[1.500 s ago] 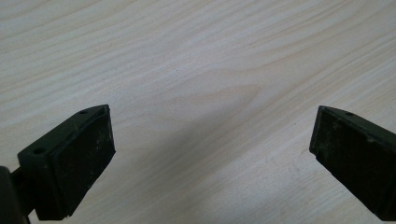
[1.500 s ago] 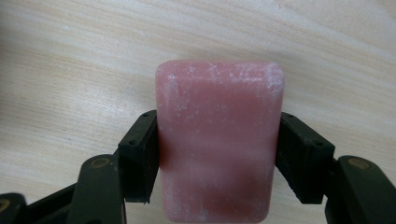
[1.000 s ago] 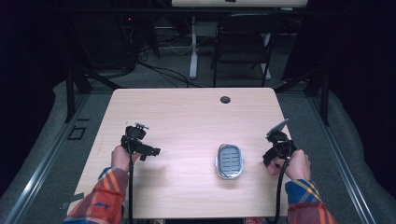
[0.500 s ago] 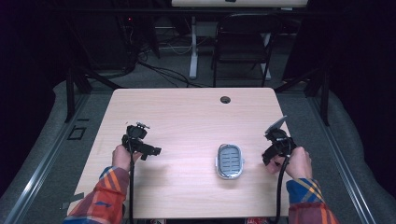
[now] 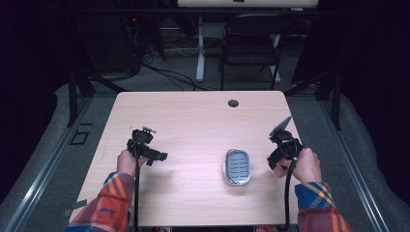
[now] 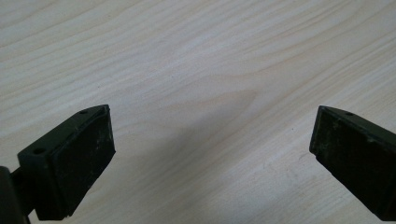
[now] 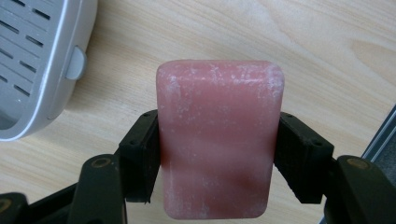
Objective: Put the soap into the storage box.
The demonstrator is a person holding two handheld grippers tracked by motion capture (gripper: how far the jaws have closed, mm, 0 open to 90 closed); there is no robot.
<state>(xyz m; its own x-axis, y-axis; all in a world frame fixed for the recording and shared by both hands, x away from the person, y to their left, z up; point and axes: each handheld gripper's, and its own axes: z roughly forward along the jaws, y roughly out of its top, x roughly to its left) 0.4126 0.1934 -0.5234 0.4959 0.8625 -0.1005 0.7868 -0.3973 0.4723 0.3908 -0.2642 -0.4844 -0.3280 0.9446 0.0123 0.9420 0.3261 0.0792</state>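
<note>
Since a second ago the right gripper [image 7: 215, 154] has lifted slightly, its jaws pinching an unmarked pink soap bar [image 7: 218, 140] beside the grey soap dish [image 7: 32, 56], while the left gripper [image 6: 212, 154] stays put, jaws spread over bare table [image 6: 196, 60].

Right gripper [image 7: 219, 154] clamps a pink soap bar [image 7: 218, 140], one black pad pressed flat on each long side. The bar stands lengthwise between the jaws and reaches past their tips; its surface is dusted with whitish streaks. It hangs above the pale wood table [image 7: 327, 51] and touches nothing but the pads. At upper left lies part of a grey soap dish [image 7: 37, 60], slotted floor visible, a small tab on its rim facing the soap. Dish and soap are near each other but apart. The table edge cuts the lower right corner.
</note>
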